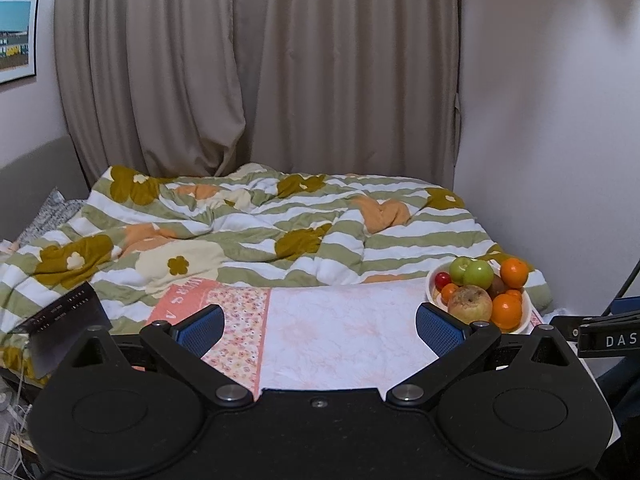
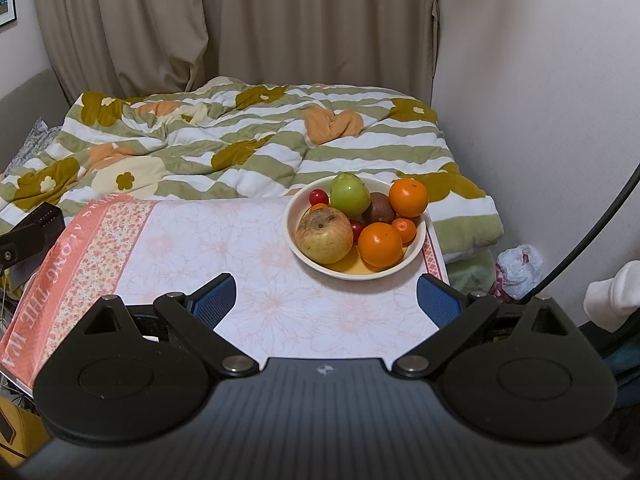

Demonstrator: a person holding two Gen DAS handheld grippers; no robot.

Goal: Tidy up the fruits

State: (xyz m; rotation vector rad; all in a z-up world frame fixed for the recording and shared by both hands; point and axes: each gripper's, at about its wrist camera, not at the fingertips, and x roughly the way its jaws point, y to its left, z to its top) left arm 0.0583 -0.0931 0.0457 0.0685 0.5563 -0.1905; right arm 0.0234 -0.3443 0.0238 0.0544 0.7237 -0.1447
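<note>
A: Left gripper [image 1: 320,330]: jaws spread wide, holding nothing, over the floral cloth [image 1: 340,320].

B: Right gripper [image 2: 326,300]: likewise spread, holding nothing. Ahead of it, cream bowl [image 2: 416,254]: russet apple [image 2: 325,235], green apple [image 2: 350,196], kiwi [image 2: 379,208], oranges, cherry tomatoes.

A: Progress?

B: All visible fruit lies heaped in the bowl. Gathered already, or awaiting sorting out; undecidable.

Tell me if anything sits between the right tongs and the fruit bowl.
Nothing visible does. The right tongs hang open over bare pink tablecloth, and the bowl lies just ahead, slightly right, with only cloth between. The big yellowish apple is the nearest fruit.
</note>
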